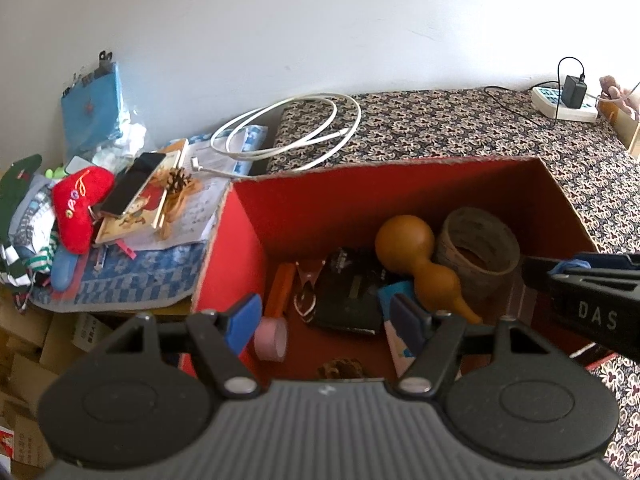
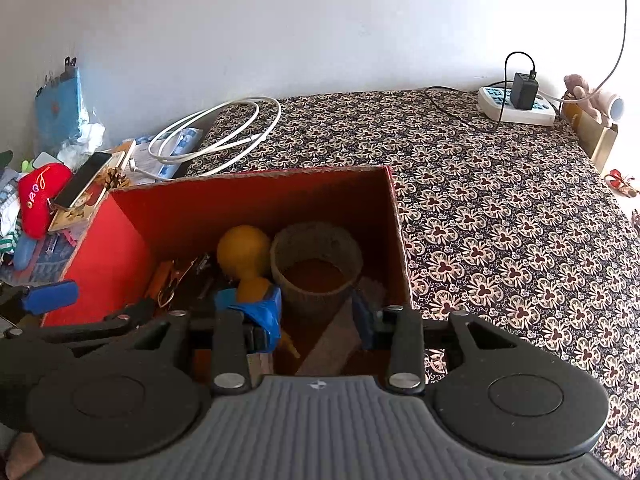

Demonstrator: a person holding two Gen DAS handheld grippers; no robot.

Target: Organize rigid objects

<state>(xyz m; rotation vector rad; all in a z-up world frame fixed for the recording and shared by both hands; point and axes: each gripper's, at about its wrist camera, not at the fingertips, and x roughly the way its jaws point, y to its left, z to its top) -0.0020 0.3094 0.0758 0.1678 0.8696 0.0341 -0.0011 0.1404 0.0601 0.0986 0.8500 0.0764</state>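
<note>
**A:** Nearest the lens, what are the two claws doing?

**B:** The left gripper hangs over the red cardboard box with its blue pads apart and nothing between them. The right gripper stands over the same box, jaws spread too, nothing clamped; loose blue tape droops from its left pad.

**A:** And inside the box?

**B:** From the left wrist view: a pink tape roll at 7 o'clock by the near wall, an orange bar beside it, a black case at centre. A brown gourd lies at 1 o'clock, touching a wide roll of brown tape in the far right corner.

**A:** Beyond the box?

**B:** The box sits on a floral-patterned cloth. At 11 o'clock, a red plush toy, a phone lying on a book, and a pine cone. Farther back, a coiled white cable; at 2 o'clock against the wall, a white power strip with a black charger plugged in.
</note>
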